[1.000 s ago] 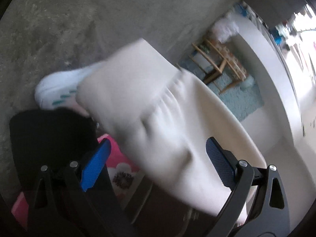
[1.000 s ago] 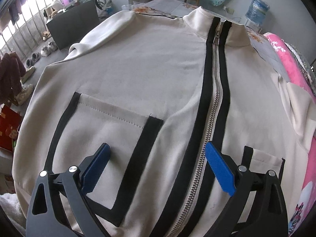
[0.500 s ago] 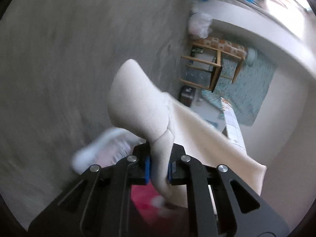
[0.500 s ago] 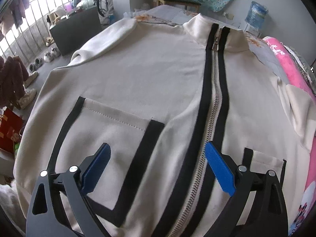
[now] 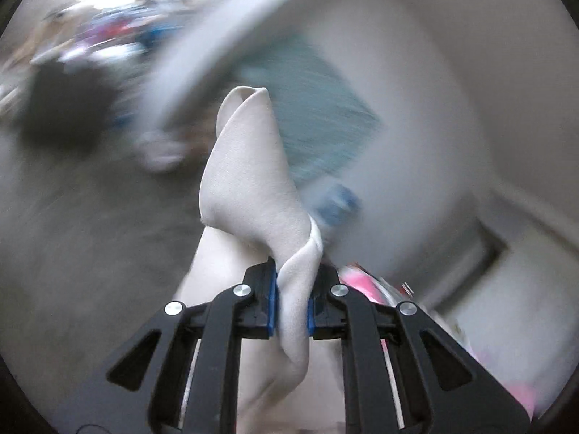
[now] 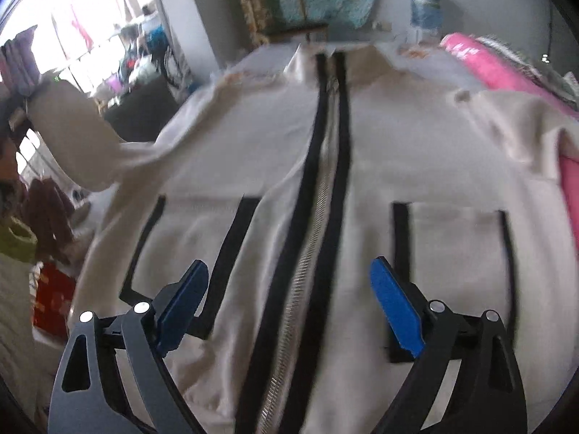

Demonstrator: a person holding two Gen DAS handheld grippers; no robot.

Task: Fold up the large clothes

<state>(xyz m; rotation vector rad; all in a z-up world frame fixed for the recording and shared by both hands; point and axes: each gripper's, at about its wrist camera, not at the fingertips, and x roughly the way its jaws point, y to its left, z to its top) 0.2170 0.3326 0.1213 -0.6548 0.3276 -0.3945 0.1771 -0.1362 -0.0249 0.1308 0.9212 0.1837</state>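
Two views, left wrist first:
left hand-held gripper (image 5: 291, 300): jaws closed tight on a bunch of cream cloth, blue pads pressed against it on both sides
sleeve (image 5: 249, 177): cream, the jacket's cuff end; stands up above the jaws in a twisted fold, top edge curled open; rest of the cloth hangs down under the gripper
left view background: heavy motion blur; grey floor to the left, pale wall to the right, teal patch behind the sleeve, pink cloth low right; details cannot be told
right wrist view next:
right hand-held gripper (image 6: 289, 307): jaws wide apart, nothing between them, hovering over the jacket's lower front
jacket (image 6: 416, 152): cream, spread front-up on the bed, collar at the far end, hem nearest the camera
zipper (image 6: 307, 275): closed, black-edged, runs down the middle, passing between the open fingers
pockets: black-trimmed, one on each side of the zipper
lifted sleeve, right view: raised off the bed at the jacket's far left edge, blurred
pink blanket (image 6: 488, 61): along the jacket's right edge, touching it
room to move: left of the bed drops off to floor with clutter and dark clothes; far side has a wooden chair and a water jug (image 6: 425, 3)
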